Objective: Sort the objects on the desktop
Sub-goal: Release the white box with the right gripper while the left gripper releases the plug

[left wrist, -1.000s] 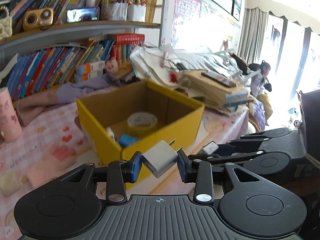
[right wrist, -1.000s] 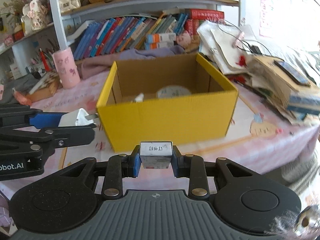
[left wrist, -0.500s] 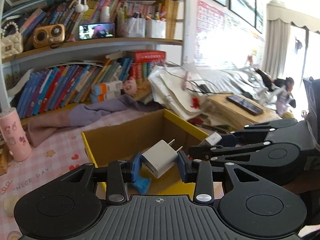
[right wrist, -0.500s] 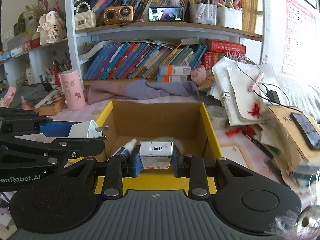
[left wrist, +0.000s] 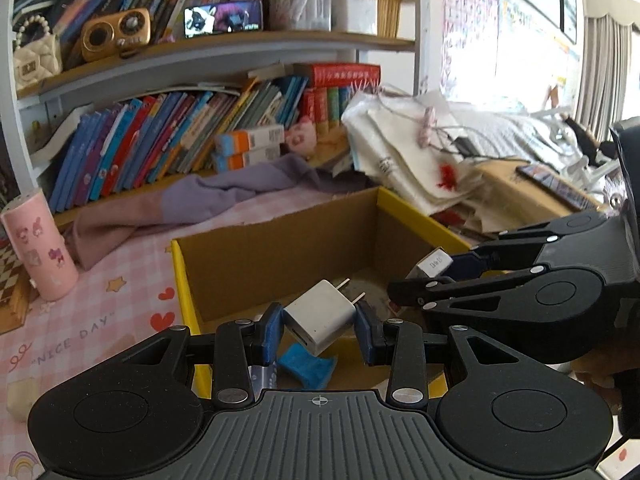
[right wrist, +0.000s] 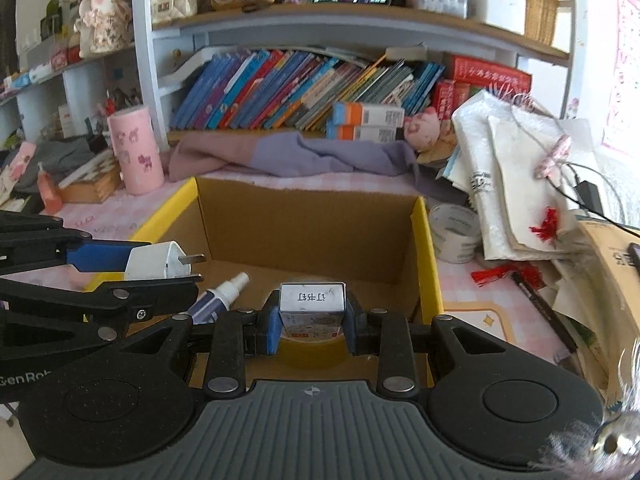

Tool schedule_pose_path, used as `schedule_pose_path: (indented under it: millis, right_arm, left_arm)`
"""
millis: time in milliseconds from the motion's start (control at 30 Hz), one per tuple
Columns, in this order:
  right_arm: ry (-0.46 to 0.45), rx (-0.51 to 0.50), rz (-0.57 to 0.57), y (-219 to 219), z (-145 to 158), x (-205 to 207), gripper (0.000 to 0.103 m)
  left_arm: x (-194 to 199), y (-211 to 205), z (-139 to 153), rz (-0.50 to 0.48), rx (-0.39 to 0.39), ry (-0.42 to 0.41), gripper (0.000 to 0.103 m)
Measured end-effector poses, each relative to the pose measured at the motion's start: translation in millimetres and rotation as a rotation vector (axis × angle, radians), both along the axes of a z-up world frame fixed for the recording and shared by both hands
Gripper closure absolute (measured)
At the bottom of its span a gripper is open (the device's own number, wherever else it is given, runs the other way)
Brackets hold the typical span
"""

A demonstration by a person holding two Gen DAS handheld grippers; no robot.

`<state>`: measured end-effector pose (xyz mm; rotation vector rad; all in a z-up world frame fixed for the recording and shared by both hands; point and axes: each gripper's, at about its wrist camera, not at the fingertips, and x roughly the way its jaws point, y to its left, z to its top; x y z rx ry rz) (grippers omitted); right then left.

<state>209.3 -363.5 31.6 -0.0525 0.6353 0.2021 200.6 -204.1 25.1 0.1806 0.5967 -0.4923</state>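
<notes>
White charger (left wrist: pixel 320 316) fills left fingers (left wrist: pixel 274 330); right view alone shows staple box (right wrist: pixel 312 308) clamped.

Box top: open, unobstructed from above; yellow box (right wrist: pixel 424 248) walls on all sides.
Box floor: partly taken by small tube (right wrist: pixel 218 300), blue scrap (left wrist: pixel 307 365), tape roll under the right gripper (right wrist: pixel 312 320).
Over the box: left gripper (left wrist: pixel 320 330) with white charger (left wrist: pixel 320 320) and right gripper with small carton (right wrist: pixel 312 304) side by side, near each other.
Right of box: tape roll (right wrist: pixel 454 232), paper pile (right wrist: pixel 520 184), pen (right wrist: pixel 544 308) crowding the table.
Behind box: purple cloth (right wrist: pixel 288 156), then books.
Left of box: pink cup (left wrist: pixel 38 244); bare tablecloth (left wrist: pixel 100 312) between.
</notes>
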Motion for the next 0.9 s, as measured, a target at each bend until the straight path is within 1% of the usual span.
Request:
schedule_pose_path:
  millis: [233,367,633,900]
  right_arm:
    - [0.052,-0.032,0.049,2,-13,17,0.075]
    - [0.082,-0.041,0.069,3,-20,25,0.075]
    - [0.143,-0.052,0.092,3,-30,35,0.075]
    - [0.179,-0.06,0.101,2,-36,36,0.075]
  left_arm:
    - [11,-8,-13,0.012,0.049,0.038,0.066]
    - [15,-11,-19,0.017,0.065,0.062,0.066]
    - [20,-15,-27,0.017,0.079,0.096,0.066]
    - [22,-13,-29,0.026,0.061,0.114,0.066]
